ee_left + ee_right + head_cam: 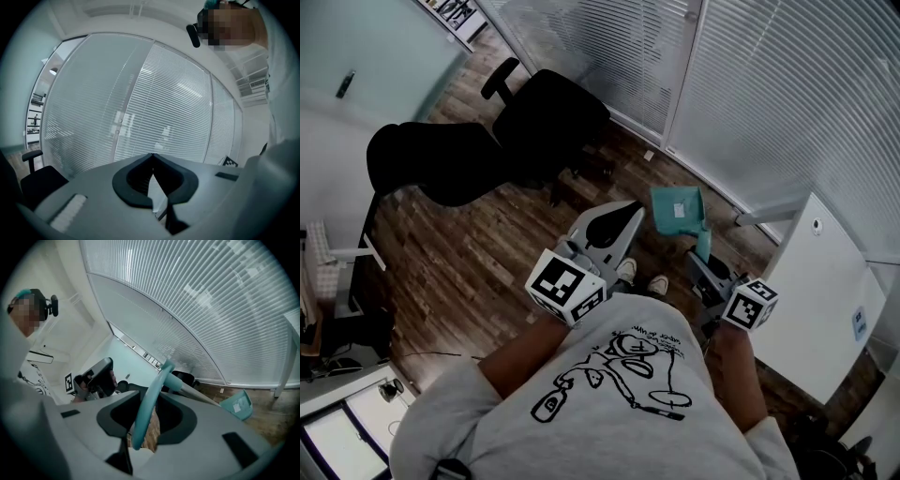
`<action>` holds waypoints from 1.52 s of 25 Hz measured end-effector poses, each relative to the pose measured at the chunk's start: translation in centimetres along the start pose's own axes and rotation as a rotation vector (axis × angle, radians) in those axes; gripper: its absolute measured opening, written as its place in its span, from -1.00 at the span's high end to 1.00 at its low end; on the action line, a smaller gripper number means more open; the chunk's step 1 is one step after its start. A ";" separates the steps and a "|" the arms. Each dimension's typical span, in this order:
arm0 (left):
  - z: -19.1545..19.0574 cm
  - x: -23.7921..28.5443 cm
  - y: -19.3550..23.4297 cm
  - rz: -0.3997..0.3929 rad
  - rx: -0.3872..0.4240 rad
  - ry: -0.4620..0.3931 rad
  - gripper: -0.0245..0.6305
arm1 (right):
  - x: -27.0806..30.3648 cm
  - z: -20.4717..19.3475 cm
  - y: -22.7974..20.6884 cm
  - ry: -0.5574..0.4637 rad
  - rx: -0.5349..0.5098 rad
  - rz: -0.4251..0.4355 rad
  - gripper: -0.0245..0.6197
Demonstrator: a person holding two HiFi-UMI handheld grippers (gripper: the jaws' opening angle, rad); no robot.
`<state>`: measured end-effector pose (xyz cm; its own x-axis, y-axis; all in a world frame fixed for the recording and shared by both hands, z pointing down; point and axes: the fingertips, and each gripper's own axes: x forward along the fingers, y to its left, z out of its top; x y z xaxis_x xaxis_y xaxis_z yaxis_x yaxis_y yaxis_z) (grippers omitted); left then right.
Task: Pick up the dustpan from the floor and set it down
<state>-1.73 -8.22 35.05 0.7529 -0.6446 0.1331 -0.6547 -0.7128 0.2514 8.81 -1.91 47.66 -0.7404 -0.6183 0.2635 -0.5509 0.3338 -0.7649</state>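
**Dustpan gripped by its handle in the right gripper, pan low over the floor**

The right gripper point(149, 397) has its fingers point(180, 417) clenched on the teal loop handle point(142, 425) of the dustpan point(236, 405). The handle runs up between the two dark pads. A grey shaft leads from it forward and down to the teal pan. In the head view the pan hangs ahead of the person's shoes point(658, 284), over the wooden floor point(478, 272), near the foot of the wall of white blinds point(769, 94). Its open side is turned up towards the camera, and a pale label shows inside it. No view shows whether the pan's edge touches the boards or hangs just clear of them.

The left gripper point(152, 155) is held up beside the right one, to the person's left of the dustpan and apart from it. Its fingers point(131, 180) are clenched tip to tip on nothing, and only the blinds show beyond them.

Two black office chairs point(548, 117) stand on the floor farther out, well apart from the pan. A white cabinet point(820, 281) stands at the person's right, close to the right gripper's marker cube point(750, 305).
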 end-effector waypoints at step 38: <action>-0.7 -0.6 -0.2 0.024 -0.002 0.024 0.92 | 6.5 -7.4 -16.5 0.068 0.143 -0.015 0.66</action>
<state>-2.00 -7.52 35.60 0.7386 -0.6545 0.1616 -0.6722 -0.6969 0.2500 10.22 -6.14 66.33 -0.7595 -0.5713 0.3111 -0.5054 0.2172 -0.8351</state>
